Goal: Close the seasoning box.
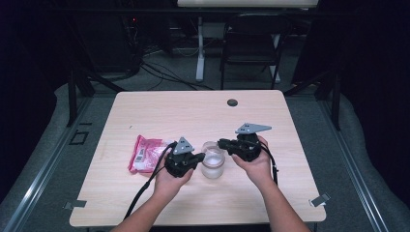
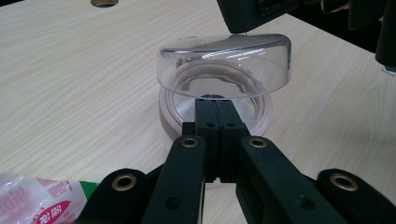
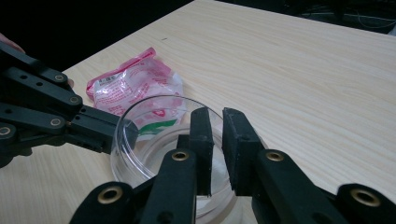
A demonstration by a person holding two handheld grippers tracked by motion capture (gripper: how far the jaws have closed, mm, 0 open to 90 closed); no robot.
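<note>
Two forearms are reaching in from the near edge of a pale wooden table (image 1: 145, 108), each hand holding one black gripper. The left gripper (image 1: 197, 158) is pressing against the left side of a clear plastic cup (image 1: 213, 160); its jaws are pinched together on the cup's near rim (the left gripper view is showing the wall caught between them). The right gripper (image 1: 223, 143) is sitting at the cup's right rim, its jaws standing narrowly apart with one jaw reaching over the rim; whether they are touching the wall, I cannot tell. The cup is standing upright near the table's middle, slightly toward the near side, between the two grippers.

Just left of the left gripper, a pink and white plastic packet (image 1: 144, 153) is lying flat. The far half of the table is offering open room, as is the right side. A round cable hole (image 1: 232, 102) is sitting near the far edge.

Beyond the table, a dark folding chair (image 1: 251, 43), a white desk leg (image 1: 199, 48) and loose cables are occupying a grey floor in a dim room.

Counted: two grippers, one cup, one packet, one chair.
</note>
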